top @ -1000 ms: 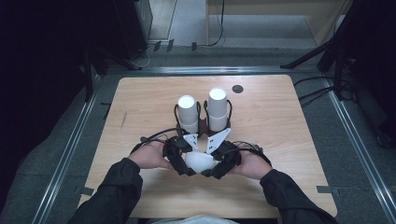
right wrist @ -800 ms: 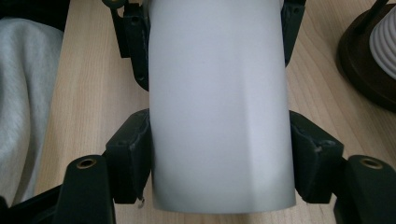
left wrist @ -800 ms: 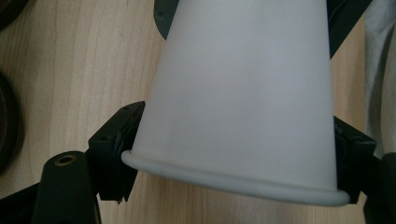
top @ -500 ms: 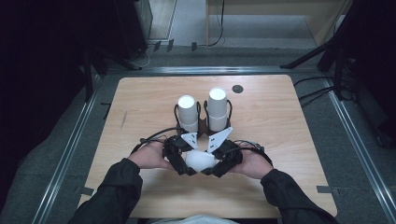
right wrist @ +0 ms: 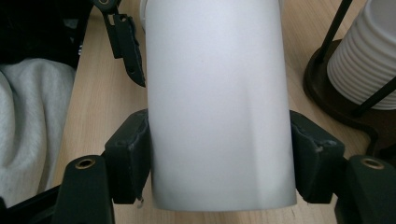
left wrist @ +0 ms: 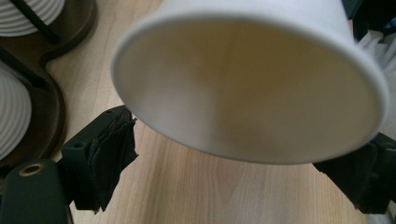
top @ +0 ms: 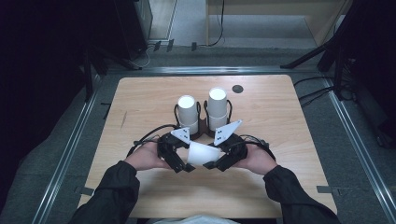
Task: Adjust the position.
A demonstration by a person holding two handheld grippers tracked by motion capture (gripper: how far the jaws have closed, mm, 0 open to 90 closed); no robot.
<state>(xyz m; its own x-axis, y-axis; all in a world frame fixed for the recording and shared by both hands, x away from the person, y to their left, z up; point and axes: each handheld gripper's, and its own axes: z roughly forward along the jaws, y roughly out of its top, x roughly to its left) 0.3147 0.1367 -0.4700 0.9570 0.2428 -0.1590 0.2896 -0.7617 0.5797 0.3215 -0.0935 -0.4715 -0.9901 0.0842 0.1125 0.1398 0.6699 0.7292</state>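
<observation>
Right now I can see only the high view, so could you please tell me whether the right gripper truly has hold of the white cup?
Observer: Yes. In the right gripper view the right gripper has just been closing, and its fingers press on both sides of the cup.
Operator: Thank you. And what about the left gripper?
Observer: The left gripper has just been opening. The cup's open mouth lies between its fingers, which look spread around the rim rather than clamped on it.

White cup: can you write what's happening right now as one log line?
right gripper: shut on white cup | left gripper: jaws just opened, open around cup rim | cup stacks: in holder
</observation>
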